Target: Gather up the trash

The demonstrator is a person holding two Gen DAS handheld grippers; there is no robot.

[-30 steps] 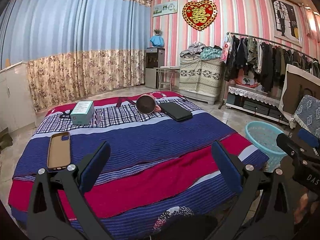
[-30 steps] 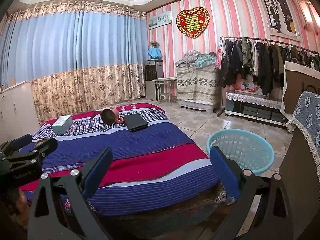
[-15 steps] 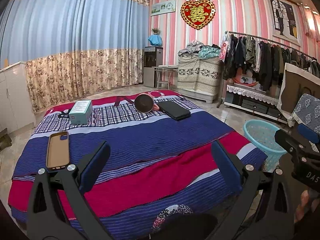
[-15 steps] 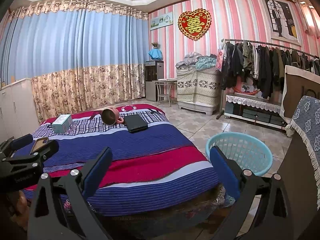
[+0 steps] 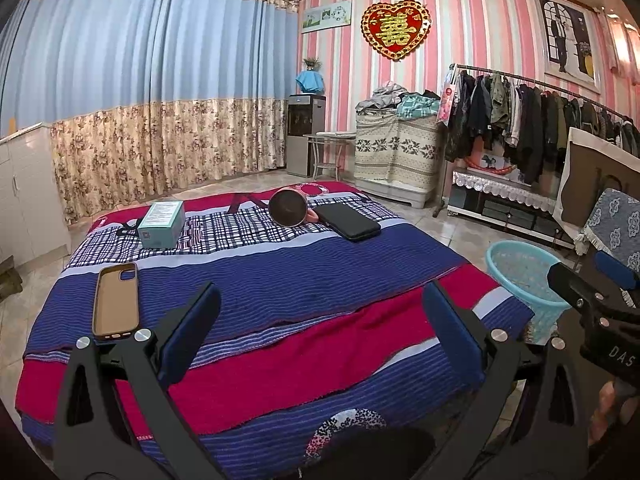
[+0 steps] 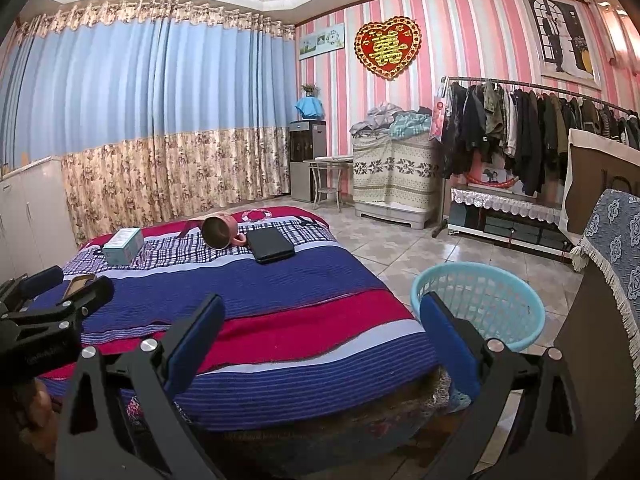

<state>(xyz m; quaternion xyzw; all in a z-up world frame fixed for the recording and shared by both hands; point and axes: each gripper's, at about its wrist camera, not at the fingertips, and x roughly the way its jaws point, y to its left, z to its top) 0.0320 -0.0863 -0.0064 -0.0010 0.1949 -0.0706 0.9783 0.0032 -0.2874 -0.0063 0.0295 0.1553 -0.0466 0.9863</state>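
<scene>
Both grippers hover low in frame over the striped red-and-blue bed (image 5: 280,280), the left gripper (image 5: 320,332) and right gripper (image 6: 322,340) each with fingers spread wide and empty. A pale teal cardboard box (image 5: 162,225), tipped pink mug (image 5: 289,209), black flat case (image 5: 349,221) and tan phone case (image 5: 116,300) lie on the bed; the light-blue plastic mesh basket (image 6: 480,304) stands on the floor at right.

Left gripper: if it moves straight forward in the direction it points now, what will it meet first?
Probably the striped blanket on the bed: the open left gripper points low across it, with nothing between its fingers. Farther along that line lies the tipped pink mug, though depth is hard to judge.
</scene>
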